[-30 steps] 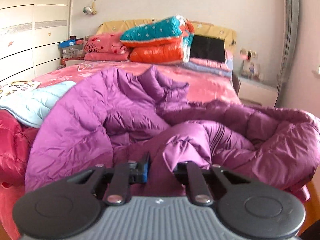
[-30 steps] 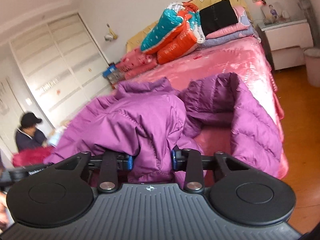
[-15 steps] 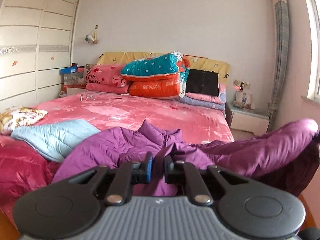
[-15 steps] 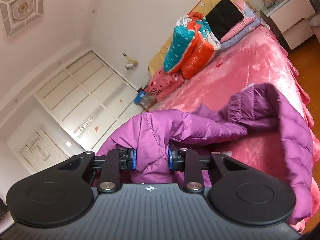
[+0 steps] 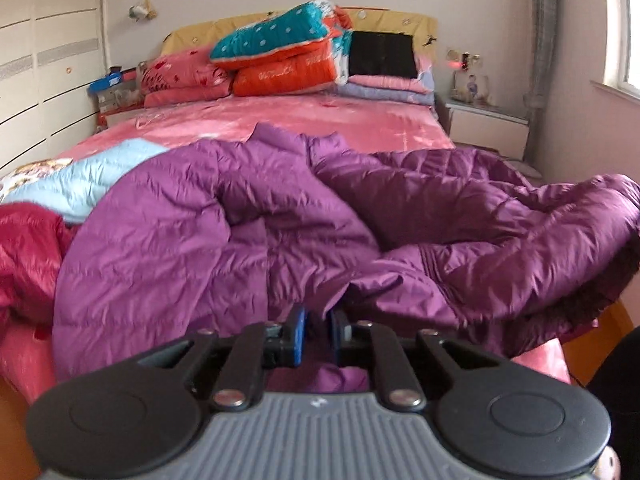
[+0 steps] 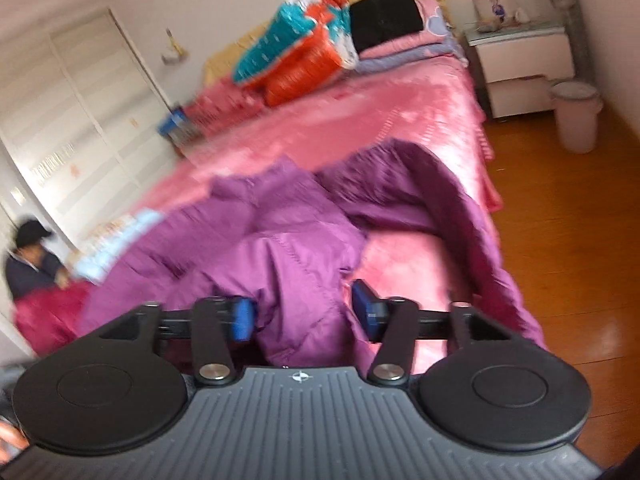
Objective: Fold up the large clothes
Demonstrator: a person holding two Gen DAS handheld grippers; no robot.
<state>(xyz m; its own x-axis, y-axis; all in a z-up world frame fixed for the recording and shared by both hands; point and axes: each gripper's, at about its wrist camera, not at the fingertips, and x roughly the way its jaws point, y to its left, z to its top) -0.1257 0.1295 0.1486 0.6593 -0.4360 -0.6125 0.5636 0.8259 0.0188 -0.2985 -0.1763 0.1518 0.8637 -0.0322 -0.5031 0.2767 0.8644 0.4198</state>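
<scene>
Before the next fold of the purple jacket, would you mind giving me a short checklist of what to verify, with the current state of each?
1. Left gripper shut on the purple jacket: ok.
2. Right gripper letting go: ok, jaws opening, fabric between them but unpinched.
3. Jacket lying flat: not ok, bunched and creased.
4. Jacket fully on the bed: not ok, one side hangs over the edge.
5. Space around the jacket: not ok, light blue garment and red garment crowd one side.

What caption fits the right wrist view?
Right gripper opening over the purple jacket on the pink bed, fabric between its jaws.
</scene>
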